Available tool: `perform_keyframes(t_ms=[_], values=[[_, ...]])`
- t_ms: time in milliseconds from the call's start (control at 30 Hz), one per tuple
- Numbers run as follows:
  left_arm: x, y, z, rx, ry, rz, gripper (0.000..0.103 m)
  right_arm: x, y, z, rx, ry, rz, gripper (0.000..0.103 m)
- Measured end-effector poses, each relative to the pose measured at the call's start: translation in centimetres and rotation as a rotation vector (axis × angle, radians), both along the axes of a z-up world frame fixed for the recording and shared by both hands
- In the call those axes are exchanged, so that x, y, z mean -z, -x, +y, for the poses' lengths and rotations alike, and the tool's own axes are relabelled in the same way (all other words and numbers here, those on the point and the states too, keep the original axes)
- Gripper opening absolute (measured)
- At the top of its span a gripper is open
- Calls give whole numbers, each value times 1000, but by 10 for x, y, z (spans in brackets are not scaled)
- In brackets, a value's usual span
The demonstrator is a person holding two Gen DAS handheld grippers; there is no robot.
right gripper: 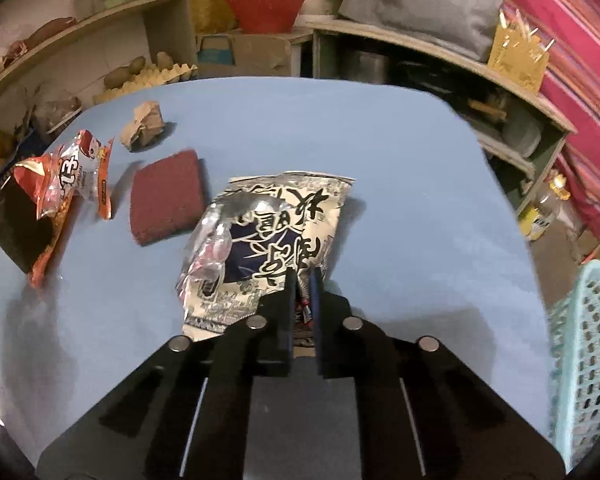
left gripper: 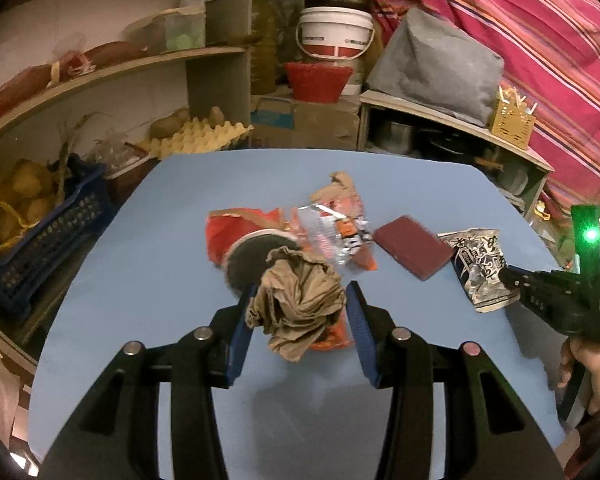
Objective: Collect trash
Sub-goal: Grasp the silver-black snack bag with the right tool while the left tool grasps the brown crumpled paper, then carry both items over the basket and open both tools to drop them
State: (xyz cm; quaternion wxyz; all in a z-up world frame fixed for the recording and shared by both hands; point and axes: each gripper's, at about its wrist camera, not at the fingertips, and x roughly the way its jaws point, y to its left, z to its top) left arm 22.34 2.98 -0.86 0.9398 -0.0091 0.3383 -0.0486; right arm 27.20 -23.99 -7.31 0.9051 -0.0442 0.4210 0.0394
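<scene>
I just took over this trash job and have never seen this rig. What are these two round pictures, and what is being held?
No robot: a person holds two hand-held grippers, each with a fisheye camera looking along its fingers. In the left view, the left gripper holds a crumpled brown paper ball. In the right view, the right gripper is shut on a black-and-white snack bag. On the blue table lie orange wrappers, a dark red pad and brown paper. A teal basket stands right.

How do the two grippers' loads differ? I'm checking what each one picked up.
The left gripper holds a crumpled brown paper wad, bulky enough to keep its jaws well apart; the right gripper pinches a flat black-and-white printed snack bag by its edge, jaws nearly together. The wad is plain and matte, the bag glossy. Both are trash.
</scene>
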Motion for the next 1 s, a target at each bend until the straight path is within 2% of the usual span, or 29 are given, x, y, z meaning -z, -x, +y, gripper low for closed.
perform_keyframes(t_ms=[533,800,1000], values=[[-7,0,-77,89,-3,-22,45,-61,68,-94,119,2,-157,7],[-5,-2,-125,138,3,-30,45,-72,100,-146,189,-7,-194,7],[-10,0,-180,201,15,-43,45,-79,133,-204,268,-20,-224,7]])
